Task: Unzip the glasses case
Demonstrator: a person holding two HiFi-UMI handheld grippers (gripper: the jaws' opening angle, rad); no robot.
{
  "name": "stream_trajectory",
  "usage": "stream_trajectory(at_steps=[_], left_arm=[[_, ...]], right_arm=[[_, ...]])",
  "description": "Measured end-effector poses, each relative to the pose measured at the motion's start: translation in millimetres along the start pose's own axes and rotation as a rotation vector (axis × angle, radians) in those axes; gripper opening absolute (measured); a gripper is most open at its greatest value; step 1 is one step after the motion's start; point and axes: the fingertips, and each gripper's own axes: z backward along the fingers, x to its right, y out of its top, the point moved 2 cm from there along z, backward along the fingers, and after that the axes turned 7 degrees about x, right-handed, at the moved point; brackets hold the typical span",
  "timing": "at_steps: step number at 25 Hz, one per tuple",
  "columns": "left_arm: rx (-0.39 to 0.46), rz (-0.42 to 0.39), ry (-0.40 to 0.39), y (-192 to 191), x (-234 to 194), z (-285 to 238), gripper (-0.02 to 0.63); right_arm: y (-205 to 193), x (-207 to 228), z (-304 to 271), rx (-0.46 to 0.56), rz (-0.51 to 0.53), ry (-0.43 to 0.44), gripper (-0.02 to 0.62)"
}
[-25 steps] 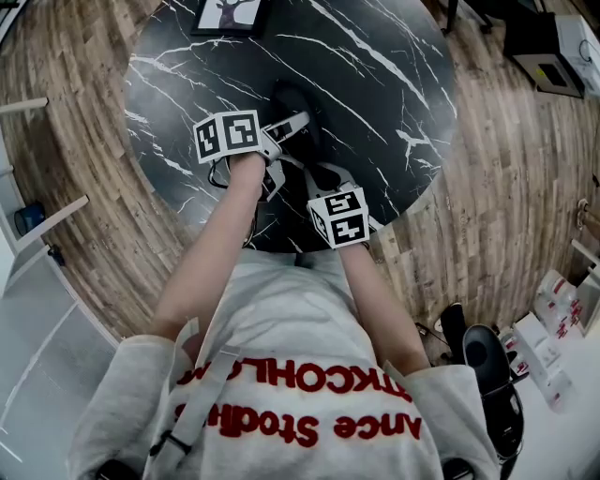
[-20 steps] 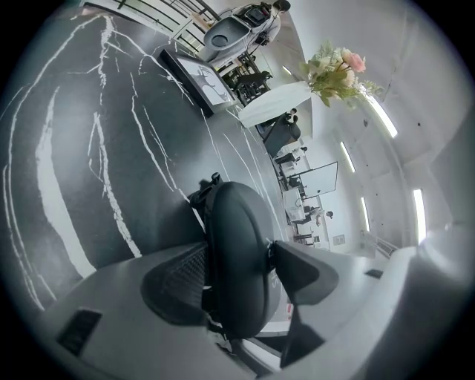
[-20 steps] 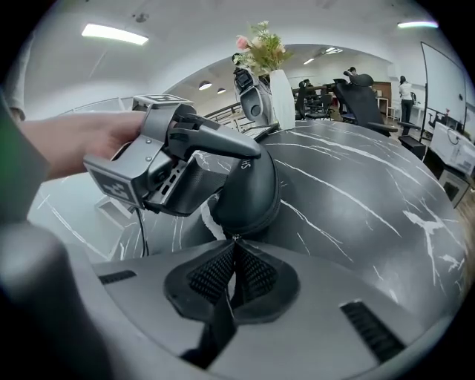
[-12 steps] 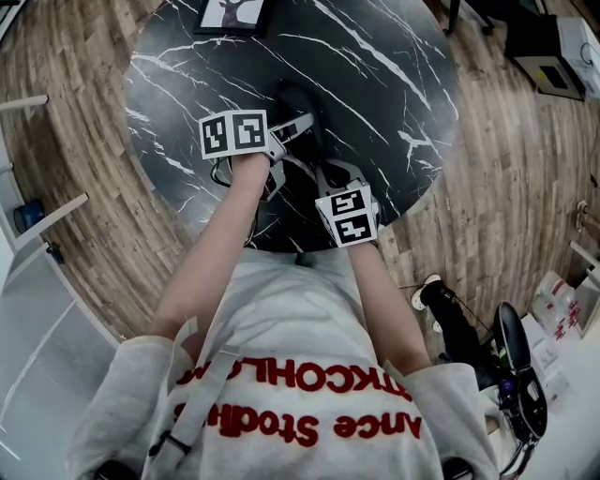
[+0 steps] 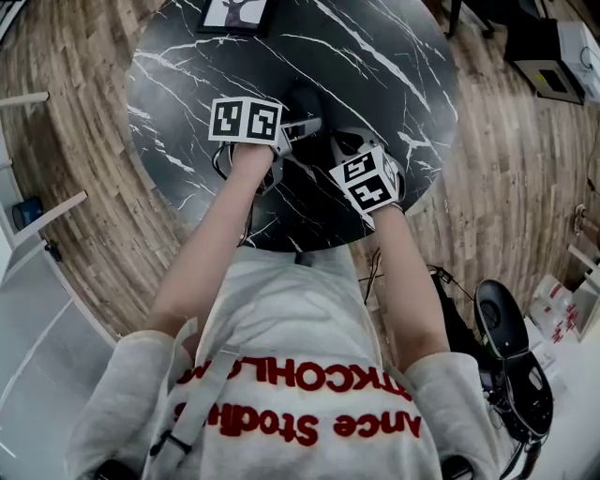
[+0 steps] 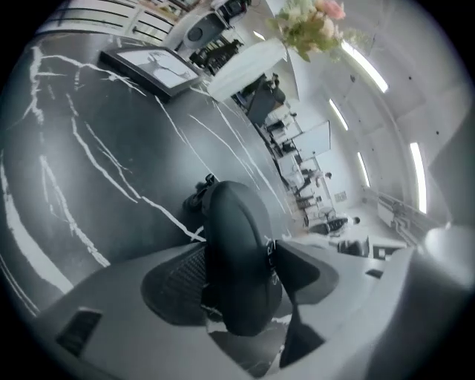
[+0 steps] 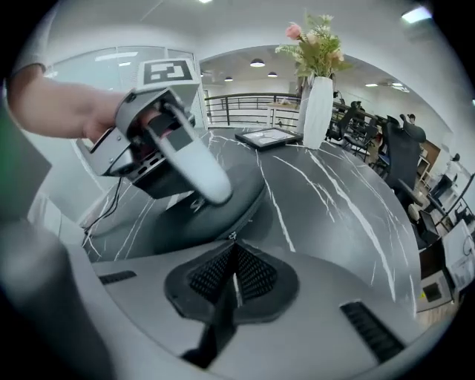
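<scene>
A dark oval glasses case point(image 6: 239, 252) sits between the jaws of my left gripper point(image 6: 237, 278), whose pads press on its two sides. It stays just above the black marble table point(image 5: 197, 75). In the head view the case point(image 5: 305, 105) lies beyond the left gripper point(image 5: 305, 127). My right gripper point(image 7: 232, 245) is shut, with the small zipper pull point(image 7: 232, 236) pinched at its tips by the case's point(image 7: 223, 208) near edge. In the head view the right gripper point(image 5: 343, 142) is to the right of the left one.
A framed picture point(image 5: 239, 14) lies at the table's far edge, and a white vase with flowers point(image 7: 315, 100) stands past it. The table's near rim point(image 5: 309, 246) runs close to the person's body. An office chair point(image 5: 506, 328) stands on the wooden floor at the right.
The right gripper has slid to the right and slightly further away along the case, rolling as it went. The left gripper has rolled a little but stays in place.
</scene>
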Motion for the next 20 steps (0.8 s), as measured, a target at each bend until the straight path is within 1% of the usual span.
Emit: stream_trajectory(at_steps=[2, 6, 9, 12, 17, 20], left_arm=[[-0.065, -0.049, -0.006, -8, 5, -2, 0.288], [-0.151, -0.056, -0.059, -26, 6, 5, 0.287], [-0.253, -0.107, -0.101, -44, 8, 9, 0.287], [-0.361, -0.185, -0.138, -58, 8, 16, 0.287], [-0.568, -0.345, -0.185, -84, 16, 22, 0.288], [-0.669, -0.439, -0.210, -101, 20, 21, 0.290]], right_arm=[[11, 12, -4, -0.002, 0.034, 0.003, 0.015], [25, 20, -10, -0.021, 0.123, 0.057, 0.015], [24, 15, -12, -0.046, 0.201, 0.112, 0.015], [22, 5, -11, -0.073, 0.304, 0.197, 0.015], [15, -12, -4, -0.143, 0.539, 0.354, 0.015], [6, -21, -4, -0.196, 0.656, 0.435, 0.015]])
